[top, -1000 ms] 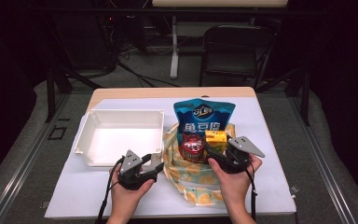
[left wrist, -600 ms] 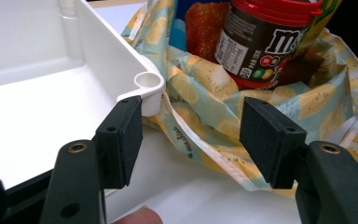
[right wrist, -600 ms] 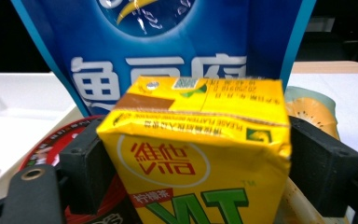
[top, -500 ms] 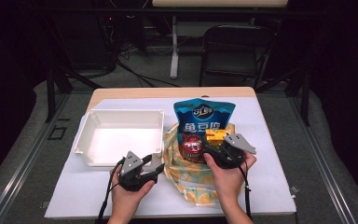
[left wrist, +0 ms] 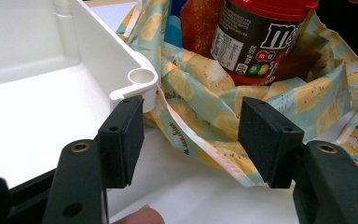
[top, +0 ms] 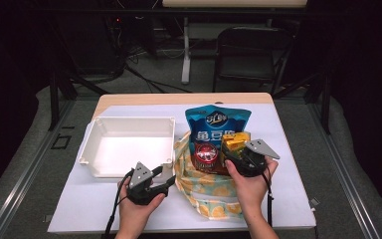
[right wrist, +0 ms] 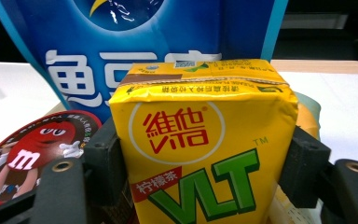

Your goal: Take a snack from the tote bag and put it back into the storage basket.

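Fingers of right gripper [right wrist: 200,163]: set either side of yellow carton [right wrist: 200,140], just been closing on it, pads at or against its side walls; full pinch not certain. Carton: upright in patterned cloth bag [top: 214,191], just in front of blue pouch [top: 218,124], beside red-lidded candy jar [top: 206,157]. Fingers of left gripper [left wrist: 191,135]: spread, nothing between the pads; one pad [left wrist: 121,135] just below corner of white tray [left wrist: 88,51], the other over the bag's edge. Bag: open, on white table [top: 288,149], right of the tray. Right hand [top: 248,184] and left hand [top: 137,211]: entering from near edge of table.
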### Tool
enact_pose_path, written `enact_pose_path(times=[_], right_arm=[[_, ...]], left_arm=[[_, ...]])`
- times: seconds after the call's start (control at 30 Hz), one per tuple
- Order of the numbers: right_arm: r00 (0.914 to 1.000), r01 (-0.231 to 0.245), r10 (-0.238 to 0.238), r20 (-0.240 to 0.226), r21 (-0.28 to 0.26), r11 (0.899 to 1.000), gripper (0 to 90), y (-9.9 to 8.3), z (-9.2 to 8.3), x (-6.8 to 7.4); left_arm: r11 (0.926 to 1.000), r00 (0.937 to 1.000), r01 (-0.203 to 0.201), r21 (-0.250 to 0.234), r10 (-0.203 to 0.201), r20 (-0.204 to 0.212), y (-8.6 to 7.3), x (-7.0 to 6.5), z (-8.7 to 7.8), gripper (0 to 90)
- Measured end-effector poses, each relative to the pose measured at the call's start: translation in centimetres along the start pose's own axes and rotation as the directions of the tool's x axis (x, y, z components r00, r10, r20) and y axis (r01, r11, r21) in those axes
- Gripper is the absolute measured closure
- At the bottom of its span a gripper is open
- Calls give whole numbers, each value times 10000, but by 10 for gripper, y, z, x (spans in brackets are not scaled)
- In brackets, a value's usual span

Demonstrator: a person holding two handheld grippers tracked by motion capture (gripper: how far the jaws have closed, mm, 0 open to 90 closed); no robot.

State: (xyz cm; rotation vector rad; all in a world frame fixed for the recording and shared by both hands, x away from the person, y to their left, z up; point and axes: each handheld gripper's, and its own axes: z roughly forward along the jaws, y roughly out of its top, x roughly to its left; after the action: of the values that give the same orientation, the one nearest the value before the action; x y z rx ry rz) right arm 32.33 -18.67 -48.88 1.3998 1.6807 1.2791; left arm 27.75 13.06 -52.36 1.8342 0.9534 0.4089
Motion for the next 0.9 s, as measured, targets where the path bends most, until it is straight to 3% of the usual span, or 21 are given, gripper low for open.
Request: enact_pose_path(times=[0.3,0.43,0.67,0.77,0.9], right_arm=[[9987,436,-442,-258,-258,9987,306,-7,-14,0],[9951,885,-902,-394,-417,9952,299,-14,-21,1],[9923,879,-942,-802,-785,9930,259,-13,-17,-4],[9908,1022,-1068,-835,-575,9931,204,-9,-12,-5],[9920,1004,-1032,-724,-413,9941,277,-9,-11,-4]], left_arm=[[10000,10000,38,-17,-38,-11,0,2,0,412],[10000,10000,54,-18,-54,-10,0,2,0,412],[10000,10000,6,-52,-6,42,0,1,0,415],[10000,10000,0,-23,0,48,0,2,0,416],[10000,10000,-46,-2,46,63,0,0,0,417]])
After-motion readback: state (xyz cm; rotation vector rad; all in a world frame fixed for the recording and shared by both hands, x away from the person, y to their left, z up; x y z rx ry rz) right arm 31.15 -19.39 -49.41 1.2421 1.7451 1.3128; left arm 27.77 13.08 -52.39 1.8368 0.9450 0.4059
